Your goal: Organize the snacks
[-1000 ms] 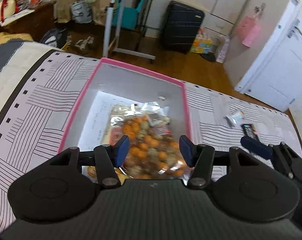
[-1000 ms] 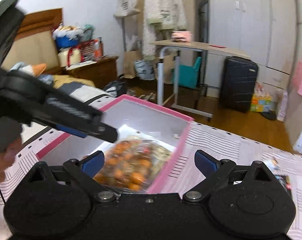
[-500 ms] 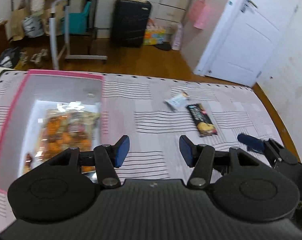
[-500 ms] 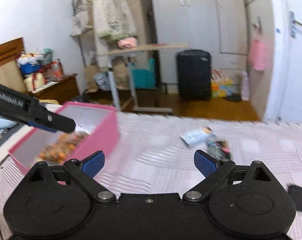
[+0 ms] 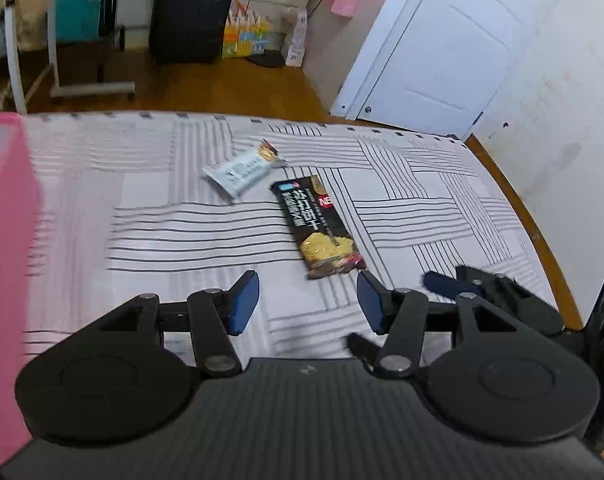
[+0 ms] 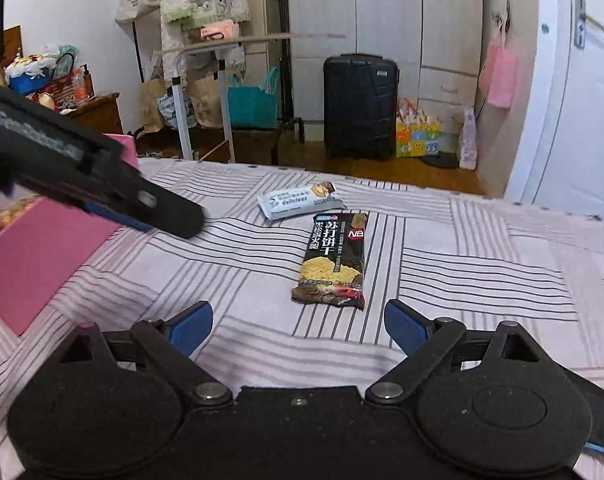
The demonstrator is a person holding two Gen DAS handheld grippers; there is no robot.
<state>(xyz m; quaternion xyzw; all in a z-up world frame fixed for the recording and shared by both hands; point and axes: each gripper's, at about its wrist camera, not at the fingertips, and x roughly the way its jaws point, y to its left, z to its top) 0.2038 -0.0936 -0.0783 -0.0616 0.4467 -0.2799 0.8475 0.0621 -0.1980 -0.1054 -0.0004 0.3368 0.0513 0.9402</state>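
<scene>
As seen from the left wrist camera, the left gripper [image 5: 308, 300] has its jaws spread apart with nothing between them. A black cracker packet [image 5: 318, 226] lies flat on the bed cover [image 5: 142, 216] just ahead of the fingertips, its near end closest to the right-hand blue pad. A white snack packet [image 5: 242, 170] lies just beyond it and to its left, close to the black packet's far corner; contact between them cannot be determined. The pink box [image 5: 6, 280] occupies the left edge of the frame, blurred. The right gripper [image 5: 458, 284] enters at lower right. The cover is white with grey line blocks; behind it stand a black suitcase [image 5: 192, 10] and a white door [image 5: 430, 44].

Through the right wrist camera, the right gripper [image 6: 298, 326] is likewise spread wide and empty. The black cracker packet [image 6: 334, 260] lies directly ahead, centred between the two pads and clear of both. The white snack packet [image 6: 300, 200] sits at its far end. The left gripper [image 6: 102, 192] crosses the upper left, above the pink box [image 6: 42, 256]. A wardrobe [image 6: 382, 12], the suitcase [image 6: 360, 106] and a rolling desk [image 6: 230, 80] stand on the wooden floor. The black packet carries white lettering and a picture of pale crackers; its near end is crimped.
</scene>
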